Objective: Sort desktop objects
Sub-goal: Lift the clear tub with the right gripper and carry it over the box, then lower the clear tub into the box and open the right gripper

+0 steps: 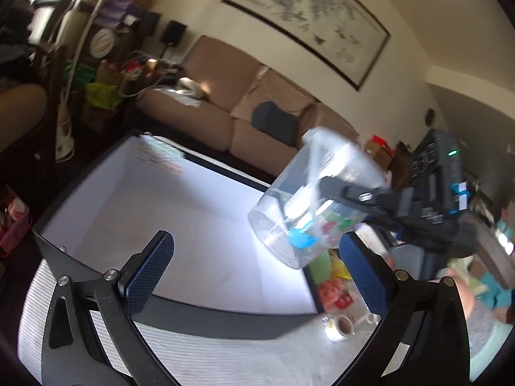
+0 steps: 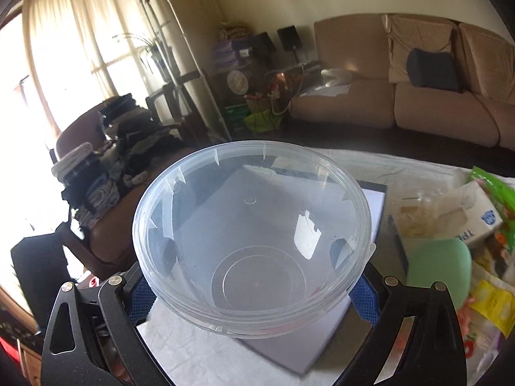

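A clear round plastic container (image 2: 251,238) fills the right wrist view, its open mouth toward the camera and nothing visible inside. My right gripper (image 2: 252,292) is shut on it, blue pads (image 2: 140,296) pressing its sides. In the left wrist view the same container (image 1: 309,199) hangs tilted in the air over the right part of a white board (image 1: 177,225) with a dark frame, held by the right gripper (image 1: 363,197). Coloured items behind show through its wall. My left gripper (image 1: 256,244) is open and empty, low over the board's near edge.
A tape roll (image 1: 341,325) lies on the striped cloth right of the board. Further right sit a green rounded object (image 2: 437,270), a tissue box (image 2: 476,215) and snack packets (image 2: 492,302). A pink basket (image 1: 13,225) stands at far left. A brown sofa (image 1: 244,103) is behind the table.
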{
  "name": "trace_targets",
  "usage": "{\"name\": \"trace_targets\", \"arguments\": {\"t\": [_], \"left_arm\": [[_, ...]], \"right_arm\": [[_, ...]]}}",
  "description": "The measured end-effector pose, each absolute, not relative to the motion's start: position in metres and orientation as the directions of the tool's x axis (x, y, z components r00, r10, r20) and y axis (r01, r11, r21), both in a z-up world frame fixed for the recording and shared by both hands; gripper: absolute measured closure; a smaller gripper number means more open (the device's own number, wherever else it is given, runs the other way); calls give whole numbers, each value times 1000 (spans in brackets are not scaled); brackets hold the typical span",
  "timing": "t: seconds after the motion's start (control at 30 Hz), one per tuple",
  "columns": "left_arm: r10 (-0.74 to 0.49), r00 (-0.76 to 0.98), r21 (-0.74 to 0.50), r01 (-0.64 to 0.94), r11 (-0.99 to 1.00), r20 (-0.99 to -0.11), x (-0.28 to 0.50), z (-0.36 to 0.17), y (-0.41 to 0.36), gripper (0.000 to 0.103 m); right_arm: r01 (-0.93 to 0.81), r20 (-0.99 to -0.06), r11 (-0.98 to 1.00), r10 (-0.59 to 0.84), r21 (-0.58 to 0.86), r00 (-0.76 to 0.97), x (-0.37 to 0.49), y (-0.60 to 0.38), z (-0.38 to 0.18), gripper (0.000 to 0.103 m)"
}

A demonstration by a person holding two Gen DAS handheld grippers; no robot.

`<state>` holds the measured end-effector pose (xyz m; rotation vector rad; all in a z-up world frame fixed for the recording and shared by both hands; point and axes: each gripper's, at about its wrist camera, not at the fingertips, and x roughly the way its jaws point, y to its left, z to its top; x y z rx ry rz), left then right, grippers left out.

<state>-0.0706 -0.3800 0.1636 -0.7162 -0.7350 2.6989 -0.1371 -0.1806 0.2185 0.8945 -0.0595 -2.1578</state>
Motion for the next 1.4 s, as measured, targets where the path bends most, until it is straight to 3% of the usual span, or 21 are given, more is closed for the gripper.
{"name": "trace_targets", "arguments": {"t": [0.17,0.33,0.6,0.9,1.1,1.4], "left_arm": [[272,-866,-581,26,-814,-419,-82,141,-449,0],[205,-861,-578,119,-808,-464,-93,122,-481,0],[208,-852,-605,151,-782,-480,-108,101,-497,0],[213,-858,-611,139,-779,-467,-101,97,-499,0],[231,-863,-645,134,-753,-449,-94,98,-503,0],[244,-865,-653,120,-748,-439,-93,101,-503,0]], "right_arm": [[619,-636,-711,-654,334,-409,-190,-247,186,4],[641,-698,-722,-600,261,-392,-223,-315,156,4],[725,-794,-676,-509,130,-333,-257,-396,101,4],[719,-770,-682,-530,138,-355,-257,-400,81,3],[700,-856,-706,-427,113,-293,-258,-401,66,3],[681,-898,-724,-367,111,-243,-249,-384,71,3]]}}
